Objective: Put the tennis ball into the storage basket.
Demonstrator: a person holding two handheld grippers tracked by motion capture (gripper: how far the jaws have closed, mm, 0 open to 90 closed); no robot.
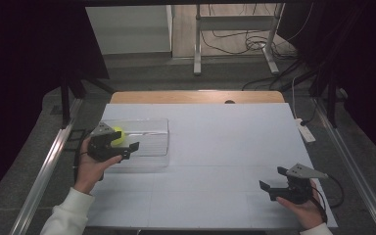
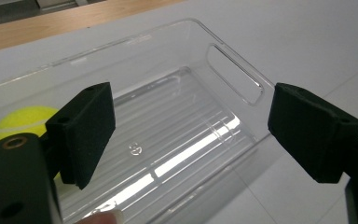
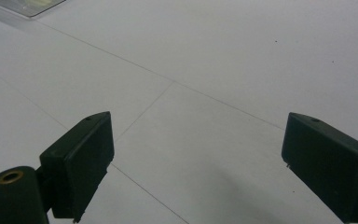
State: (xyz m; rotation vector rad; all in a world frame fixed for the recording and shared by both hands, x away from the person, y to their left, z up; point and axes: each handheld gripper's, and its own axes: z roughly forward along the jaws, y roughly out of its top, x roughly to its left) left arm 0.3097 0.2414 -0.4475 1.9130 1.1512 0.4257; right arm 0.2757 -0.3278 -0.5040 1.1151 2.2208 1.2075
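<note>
Here tennis ball (image 2: 18, 122) in clear bin (image 2: 233, 74), left of open left claw (image 2: 191, 135).

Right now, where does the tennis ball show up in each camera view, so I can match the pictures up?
High view: the tennis ball lies in the left end of the clear plastic bin, just behind the left gripper.
Left gripper view: tennis ball at the left edge, partly behind the left jaw.
Right gripper view: not in it.
Shared landmark: the clear plastic bin.
</note>
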